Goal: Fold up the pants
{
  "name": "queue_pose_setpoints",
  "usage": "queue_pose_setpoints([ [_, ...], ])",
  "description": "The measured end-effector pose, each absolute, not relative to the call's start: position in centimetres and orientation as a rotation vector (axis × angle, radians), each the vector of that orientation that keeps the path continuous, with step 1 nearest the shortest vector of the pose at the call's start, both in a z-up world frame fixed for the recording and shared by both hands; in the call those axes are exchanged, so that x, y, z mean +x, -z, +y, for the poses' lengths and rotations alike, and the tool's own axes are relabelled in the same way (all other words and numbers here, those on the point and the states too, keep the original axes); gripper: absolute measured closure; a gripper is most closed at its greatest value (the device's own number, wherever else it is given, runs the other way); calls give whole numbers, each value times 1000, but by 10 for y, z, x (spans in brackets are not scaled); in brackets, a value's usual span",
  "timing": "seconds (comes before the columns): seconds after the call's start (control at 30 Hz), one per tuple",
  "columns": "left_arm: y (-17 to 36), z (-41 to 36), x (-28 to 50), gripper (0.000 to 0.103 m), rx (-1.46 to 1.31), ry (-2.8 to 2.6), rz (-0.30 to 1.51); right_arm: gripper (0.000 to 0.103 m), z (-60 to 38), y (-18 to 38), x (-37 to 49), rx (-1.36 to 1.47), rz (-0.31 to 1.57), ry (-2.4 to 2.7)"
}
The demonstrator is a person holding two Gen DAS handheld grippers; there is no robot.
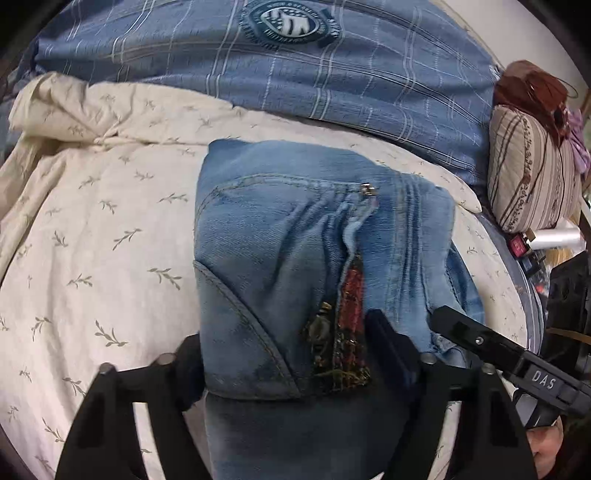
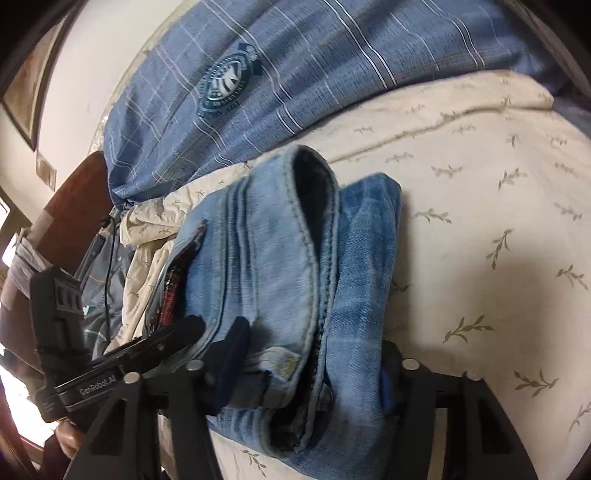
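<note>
Black claw (image 1: 284,354), silver screws

left gripper (image 1: 286,363), right gripper (image 2: 314,373), both seemingly clamped

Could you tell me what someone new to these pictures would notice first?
The folded light-blue jeans dominate the middle, lying on a cream leaf-print sheet, with both hand-held grippers straddling the bundle's near end. Behind them lies a blue plaid cover bearing a round teal emblem.
</note>
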State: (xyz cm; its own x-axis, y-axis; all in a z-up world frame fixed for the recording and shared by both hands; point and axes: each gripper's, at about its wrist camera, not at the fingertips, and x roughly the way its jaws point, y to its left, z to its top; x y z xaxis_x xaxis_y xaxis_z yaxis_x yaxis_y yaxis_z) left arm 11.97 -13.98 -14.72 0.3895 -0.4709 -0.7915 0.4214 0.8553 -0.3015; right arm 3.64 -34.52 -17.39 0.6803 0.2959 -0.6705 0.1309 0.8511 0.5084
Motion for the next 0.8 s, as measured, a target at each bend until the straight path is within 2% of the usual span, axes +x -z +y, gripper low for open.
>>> queue_pose_setpoints([
  [0.07,144,-138,117,40,-62,571,1006,48,-340,170,36,524,813,-85],
  [0.13,141,-138,115,42,-53,569,990,48,-336,168,36,486,801,-67],
  [0.53,120,-145,104,46,-13,551,931,49,-306,147,31,264,693,-49],
  [0.7,120,-140,105,46,-12,549,935,49,-309,149,33,290,709,-65],
  [0.8,129,-141,106,44,-4,541,951,48,-324,164,46,416,810,-54],
])
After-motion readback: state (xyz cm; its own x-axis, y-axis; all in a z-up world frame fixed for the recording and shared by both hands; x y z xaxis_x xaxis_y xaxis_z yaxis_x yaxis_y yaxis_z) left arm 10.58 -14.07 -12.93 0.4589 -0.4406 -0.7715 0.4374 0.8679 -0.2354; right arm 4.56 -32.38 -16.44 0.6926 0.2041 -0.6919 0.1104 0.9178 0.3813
